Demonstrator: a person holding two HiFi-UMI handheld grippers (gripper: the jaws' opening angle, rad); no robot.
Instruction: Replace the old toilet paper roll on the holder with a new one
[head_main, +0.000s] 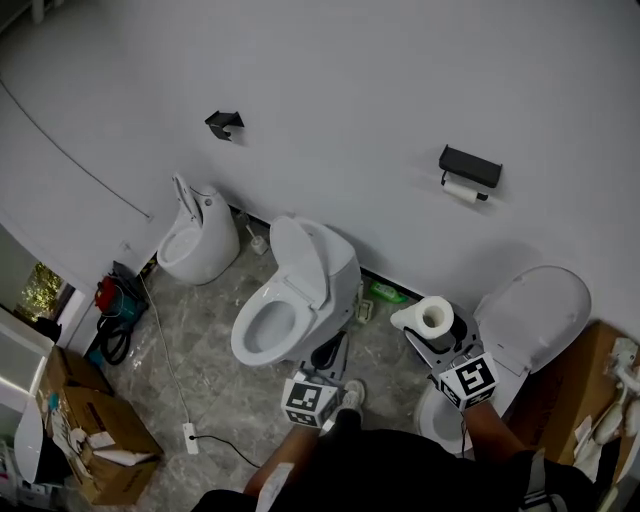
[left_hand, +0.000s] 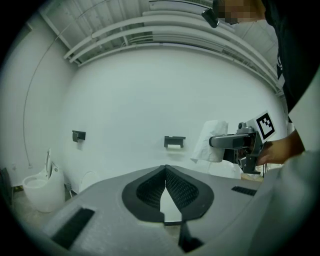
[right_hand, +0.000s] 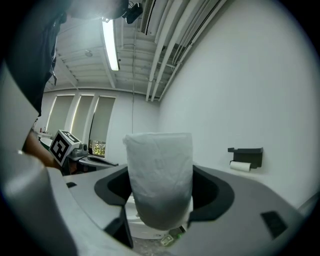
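A black holder (head_main: 469, 166) hangs on the white wall at the right, with a thin old roll (head_main: 462, 189) under it. My right gripper (head_main: 437, 337) is shut on a full new toilet paper roll (head_main: 427, 317), held upright between the middle toilet and the right one. In the right gripper view the new roll (right_hand: 159, 175) fills the jaws, and the holder (right_hand: 246, 154) with the old roll (right_hand: 241, 166) lies ahead to the right. My left gripper (head_main: 333, 353) is shut and holds nothing; its view shows its pads (left_hand: 177, 187) meeting at the tips and the holder (left_hand: 174, 141) far off.
Three toilets stand along the wall: a small one (head_main: 196, 241) at left, a middle one (head_main: 296, 290) with its lid up, and a third (head_main: 525, 331) at right. A second black wall bracket (head_main: 224, 123) hangs higher left. Cardboard boxes (head_main: 87, 429) sit at the lower left.
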